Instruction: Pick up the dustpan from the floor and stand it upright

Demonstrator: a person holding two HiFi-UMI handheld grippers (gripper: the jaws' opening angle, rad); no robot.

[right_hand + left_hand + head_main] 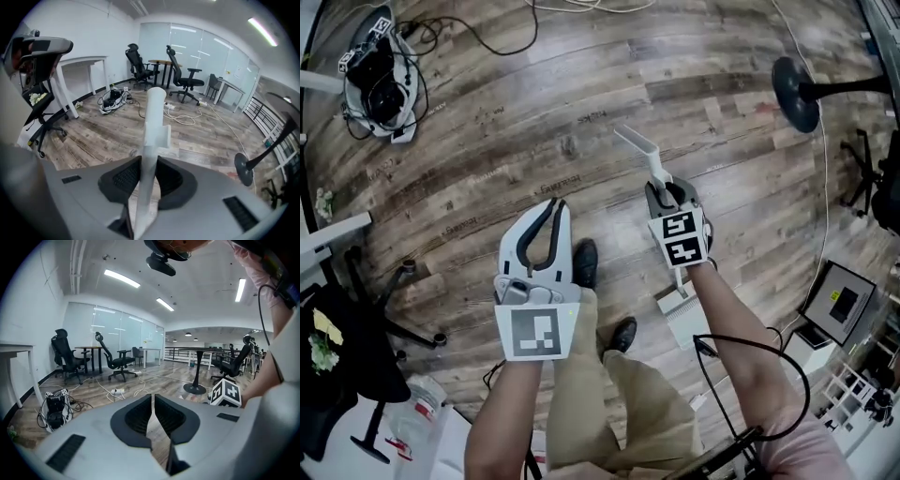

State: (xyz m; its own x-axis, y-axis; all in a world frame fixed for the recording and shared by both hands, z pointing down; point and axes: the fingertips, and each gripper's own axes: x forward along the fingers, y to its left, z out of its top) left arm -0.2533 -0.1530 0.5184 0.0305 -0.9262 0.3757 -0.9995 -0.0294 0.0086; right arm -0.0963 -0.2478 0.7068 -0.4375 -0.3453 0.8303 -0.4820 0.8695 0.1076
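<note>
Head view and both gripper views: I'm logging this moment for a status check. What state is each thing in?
dustpan: gripped by its handle; whether the pan touches the floor cannot be told.
right gripper: shut on the dustpan's handle.
left gripper: shut, nothing between the jaws.

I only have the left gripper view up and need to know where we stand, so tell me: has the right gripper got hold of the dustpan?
Observer: Yes. In the right gripper view the right gripper is shut on the white dustpan handle, which runs out past the jaws.
Operator: Where is the pan end?
Observer: The head view shows the pan behind that gripper, nearer the person, beside a black shoe.
Operator: Is it standing on the floor?
Observer: I cannot tell. The handle slants away from the person over the wooden floor.
</note>
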